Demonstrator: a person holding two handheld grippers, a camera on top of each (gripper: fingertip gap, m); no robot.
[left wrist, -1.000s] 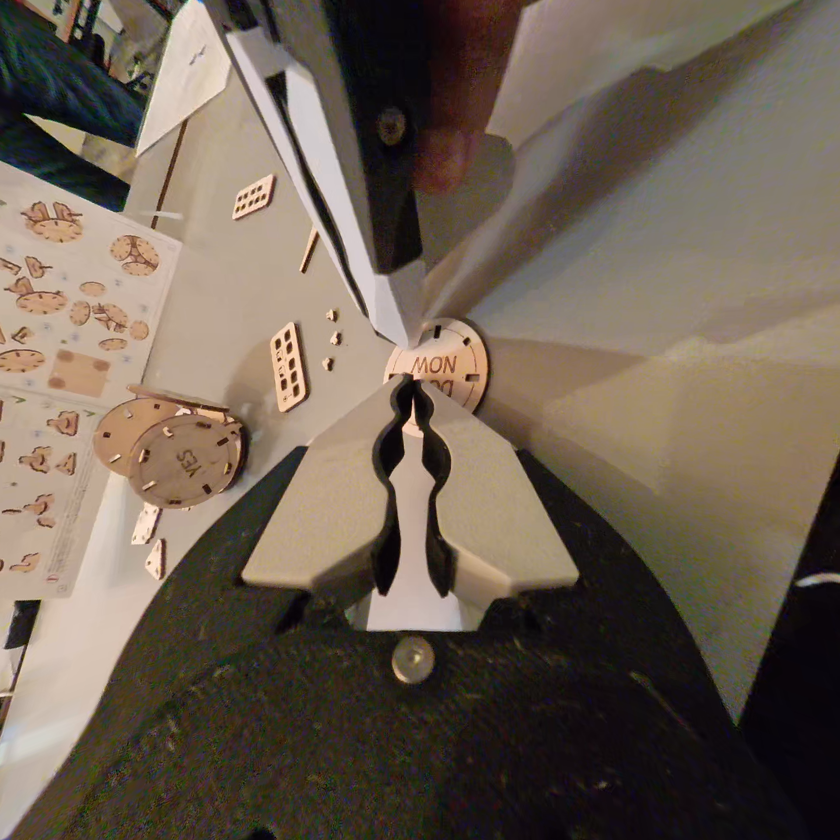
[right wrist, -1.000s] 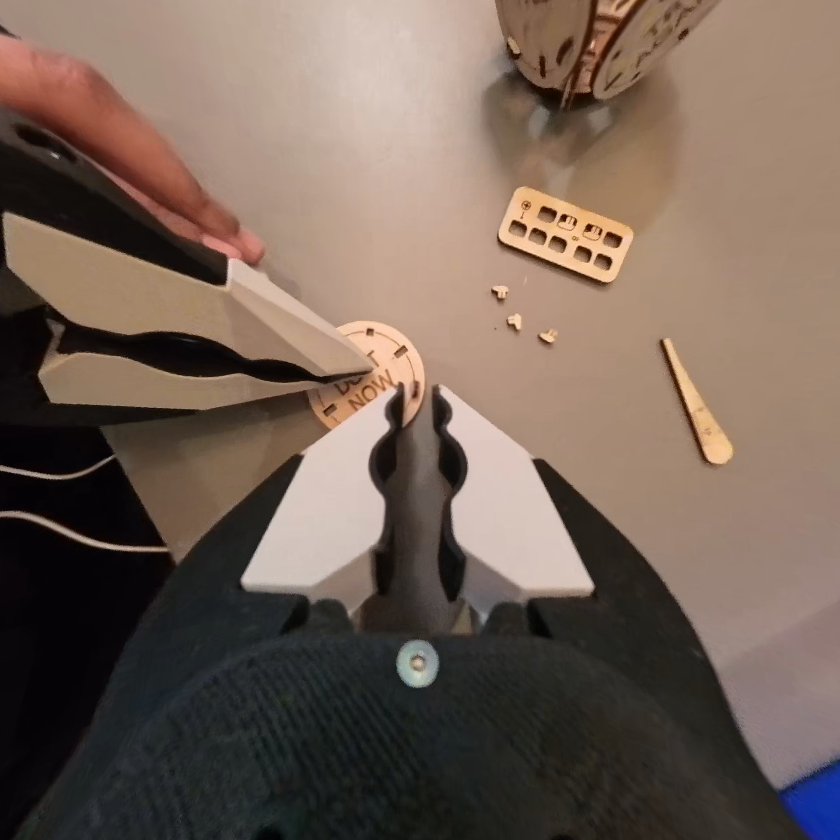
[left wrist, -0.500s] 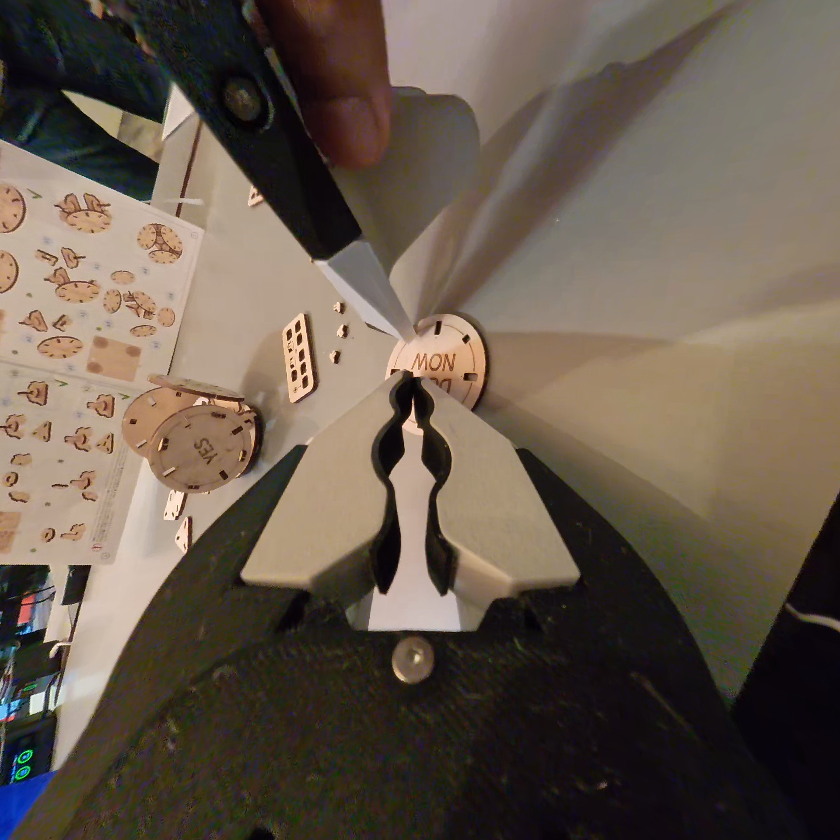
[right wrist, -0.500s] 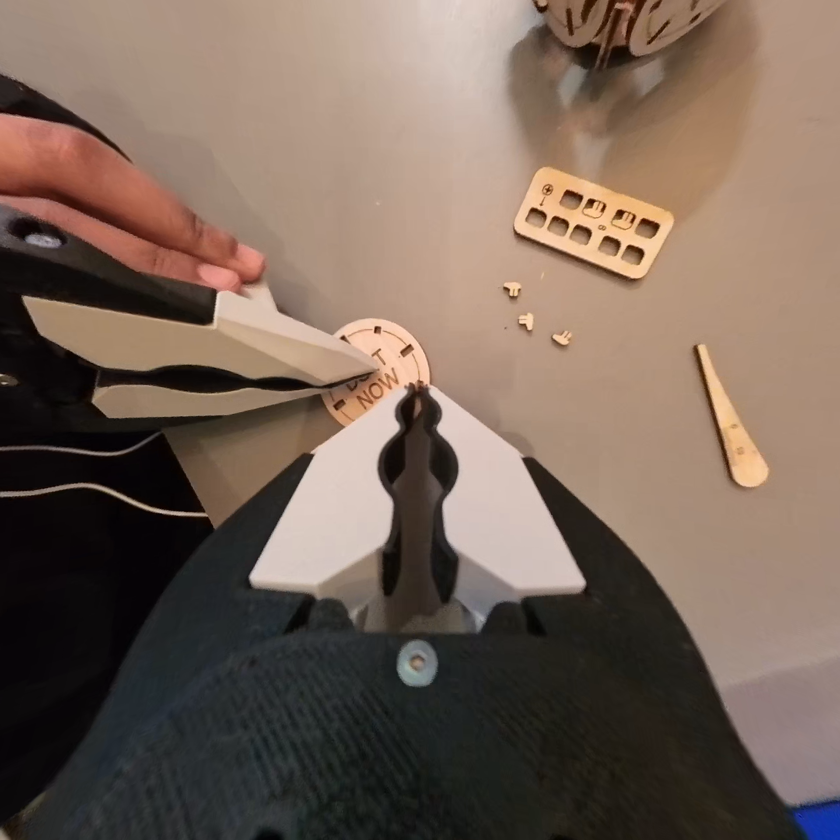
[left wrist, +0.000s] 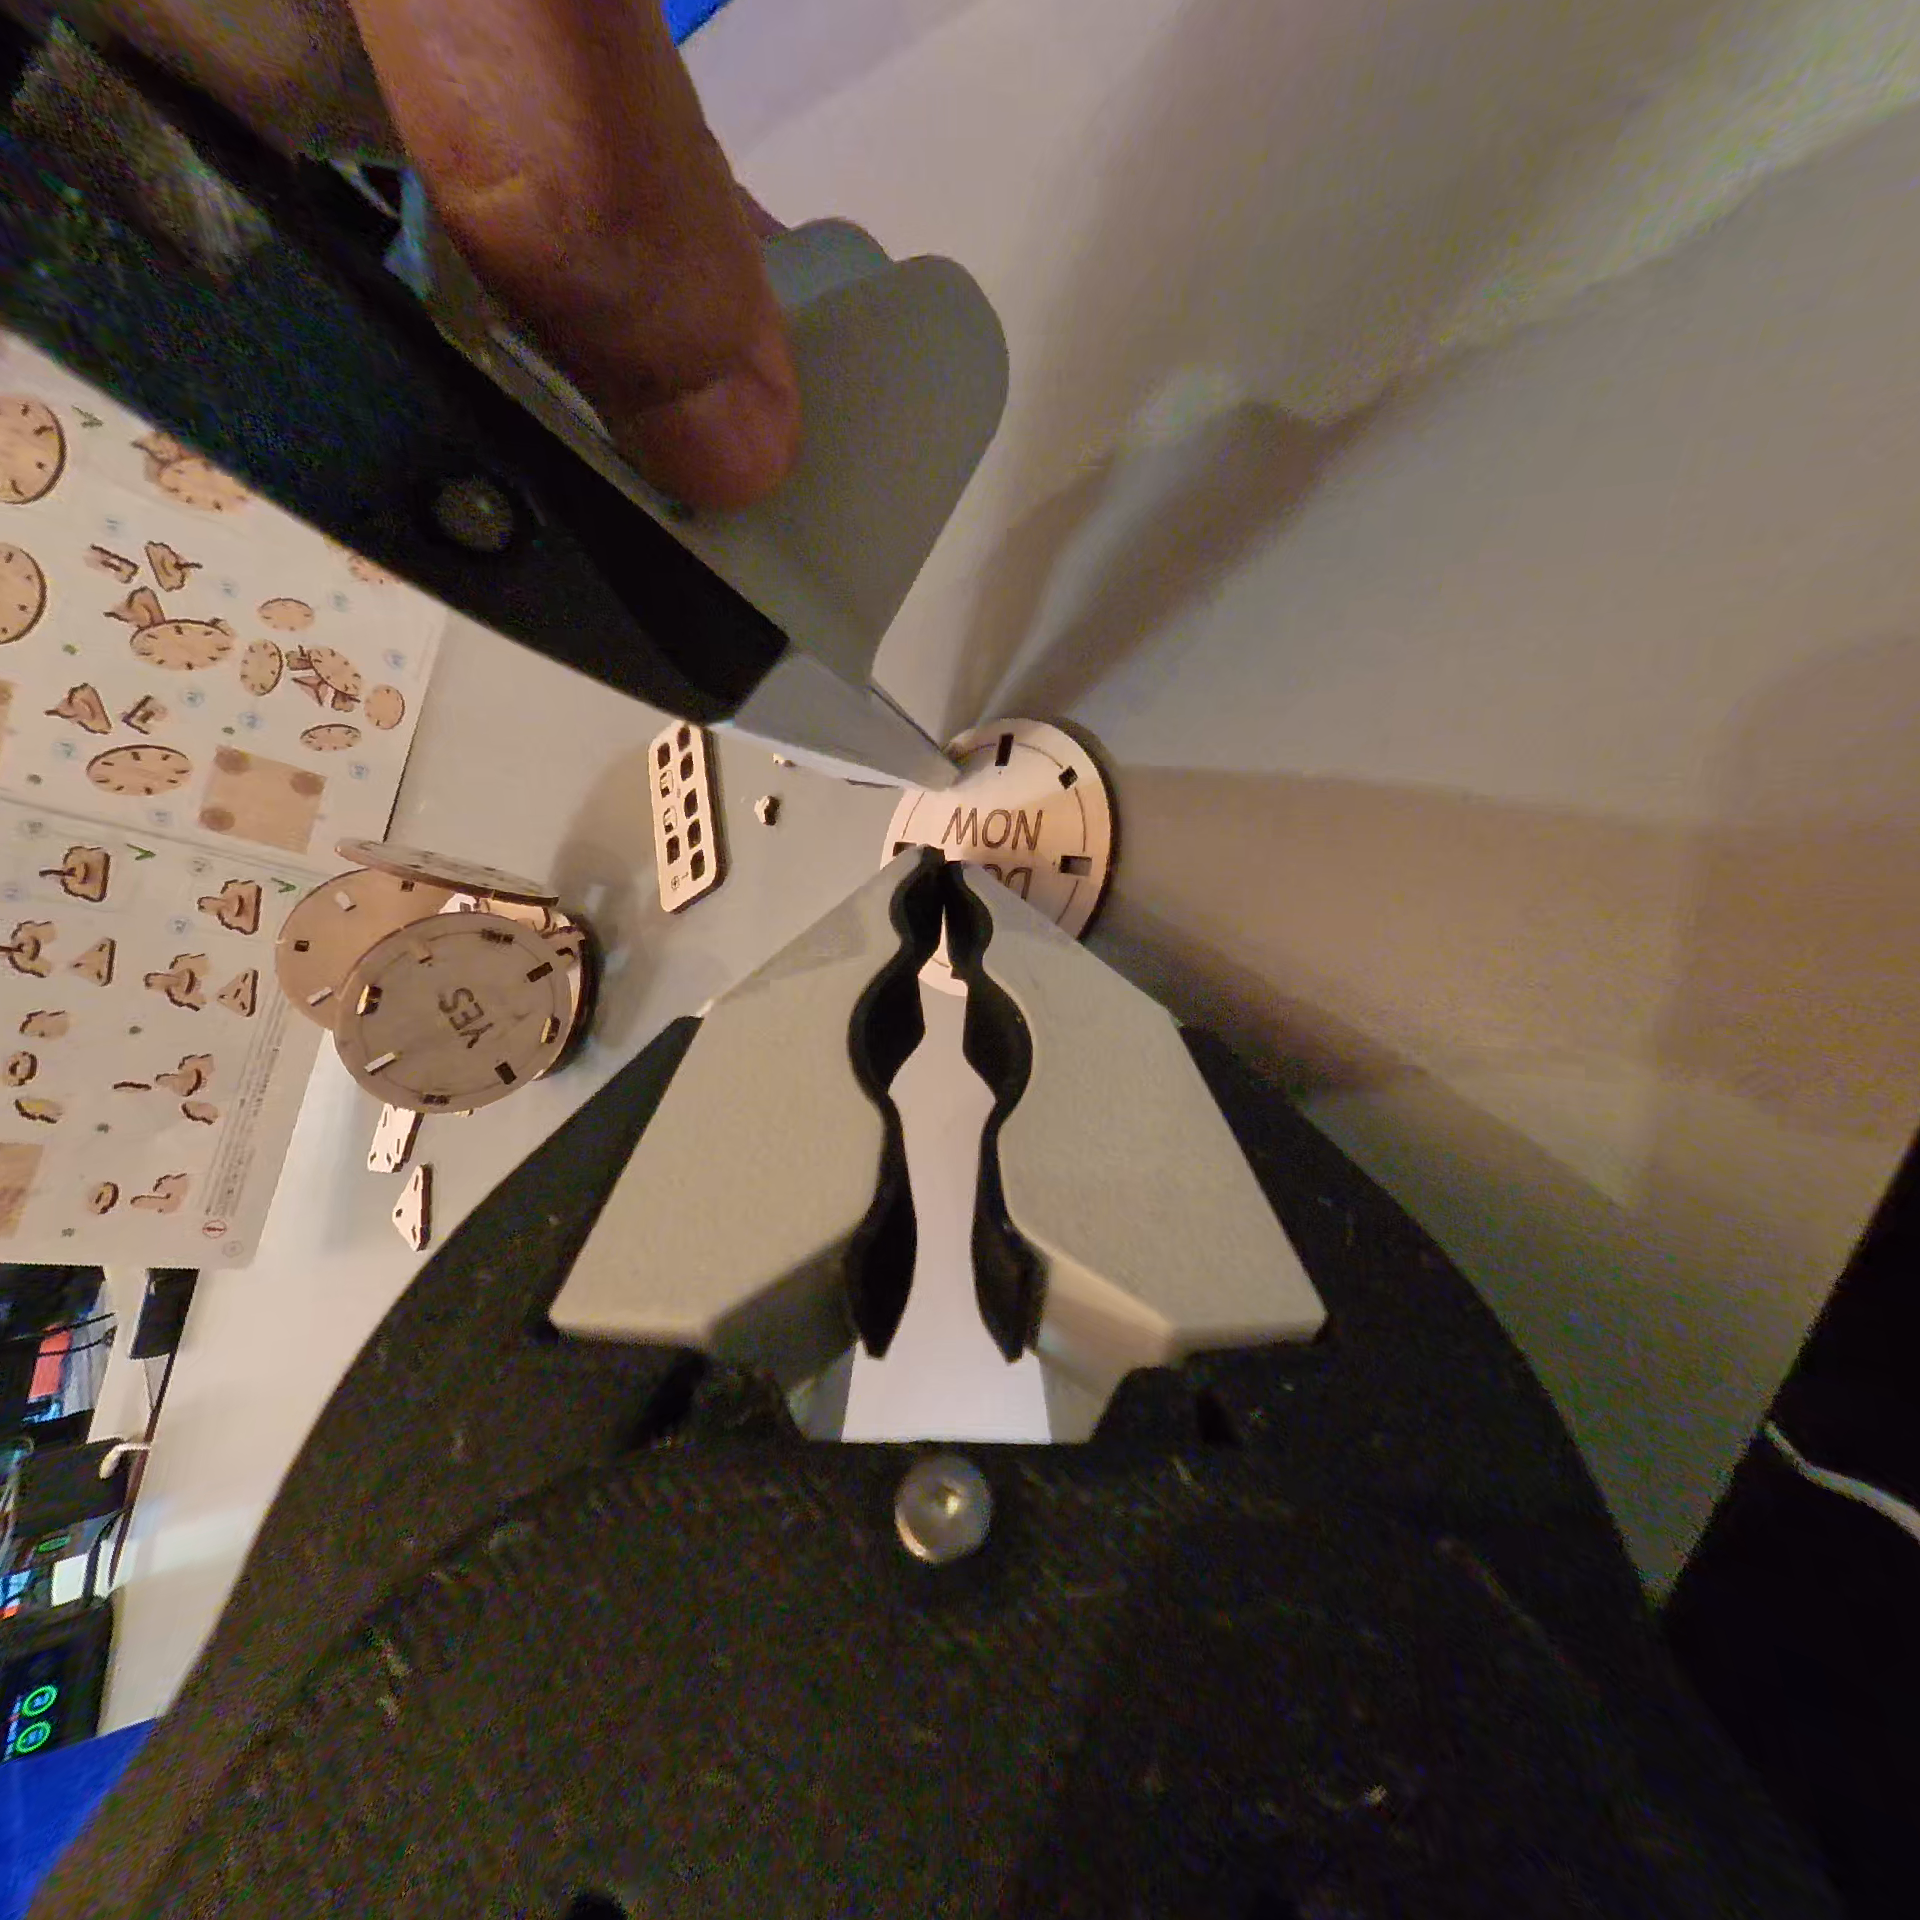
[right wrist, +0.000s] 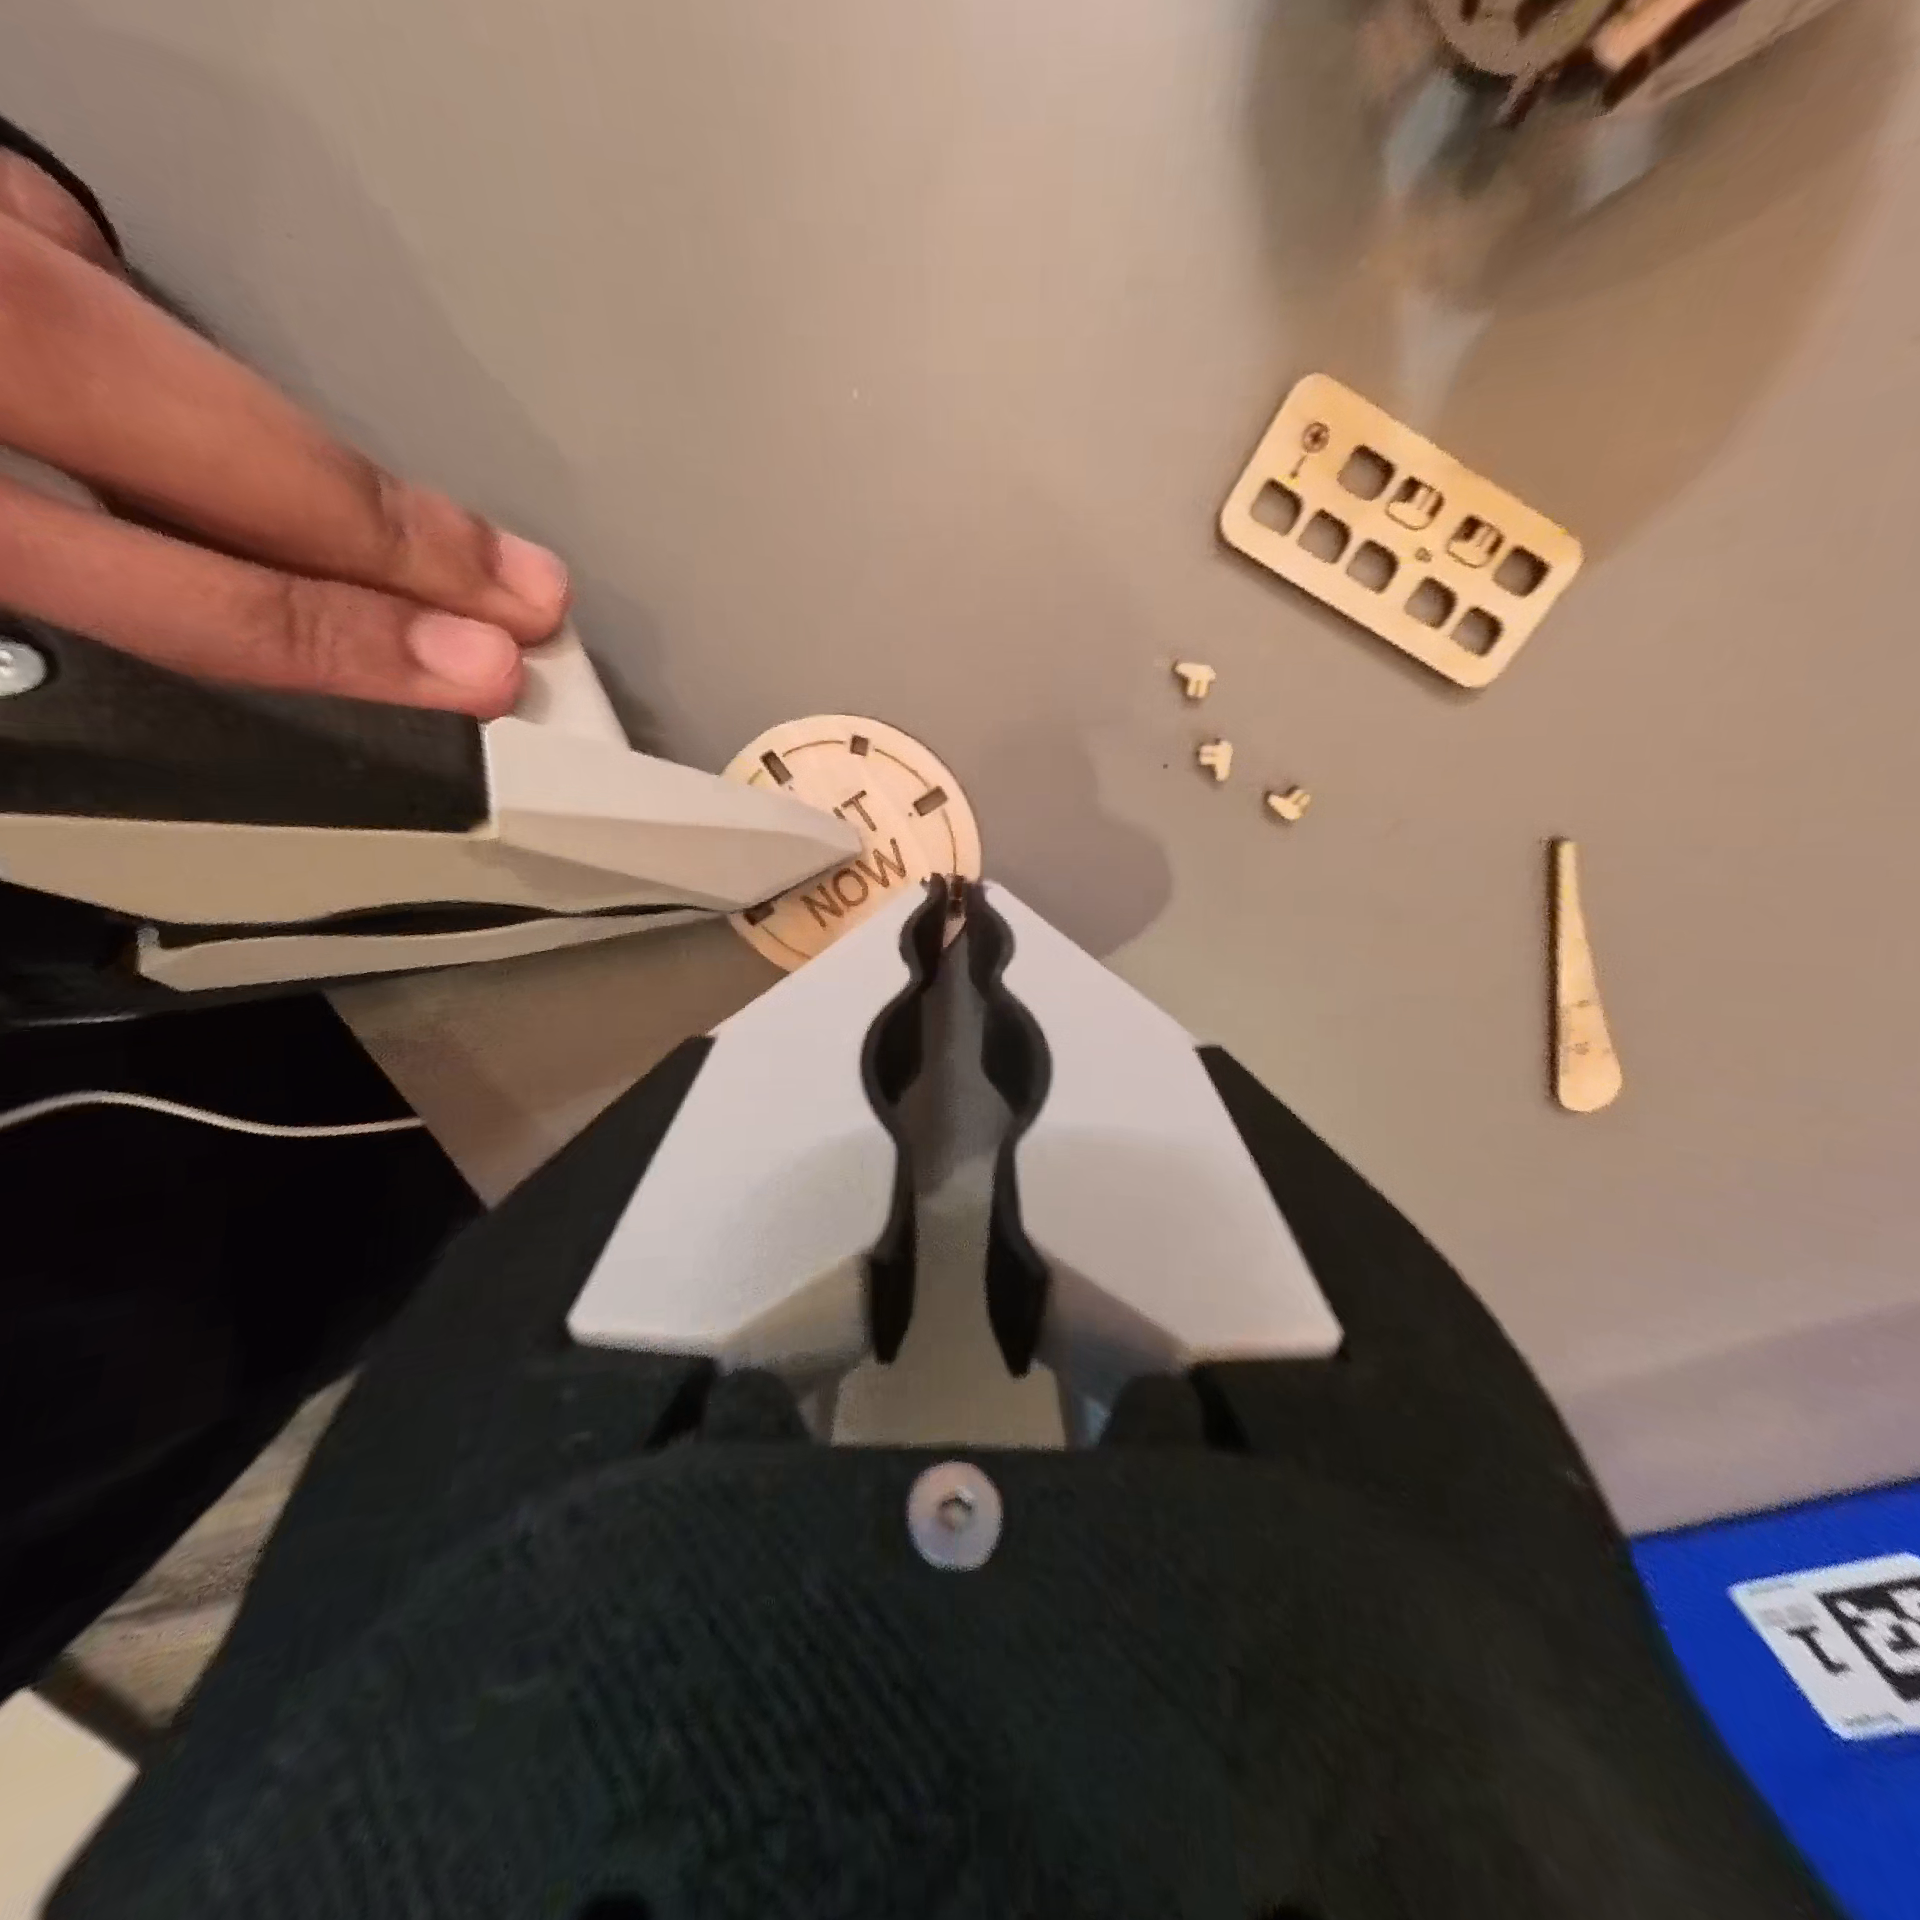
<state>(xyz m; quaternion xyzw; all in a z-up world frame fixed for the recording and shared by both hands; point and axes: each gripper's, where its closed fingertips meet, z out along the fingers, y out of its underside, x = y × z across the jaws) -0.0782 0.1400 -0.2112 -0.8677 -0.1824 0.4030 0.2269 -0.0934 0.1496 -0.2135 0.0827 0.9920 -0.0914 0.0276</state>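
Since a second ago, the right tool (right wrist: 951, 894) has closed its fingers on a tiny dark piece, seemingly a peg, at the wooden disc's (right wrist: 868, 831) edge. Left tool (left wrist: 940, 862), fingers together, presses flat on that disc, which lies on the desk (right wrist: 935, 416). Beyond lie three small pegs (right wrist: 1216, 758) and a slotted plate (right wrist: 1397, 530).

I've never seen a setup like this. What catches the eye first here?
Two grey tongs meet at a small round wooden disc lying on the grey table: the left tongs come in from the side, the right tongs from below. Small wooden cut-out pieces lie to the right.
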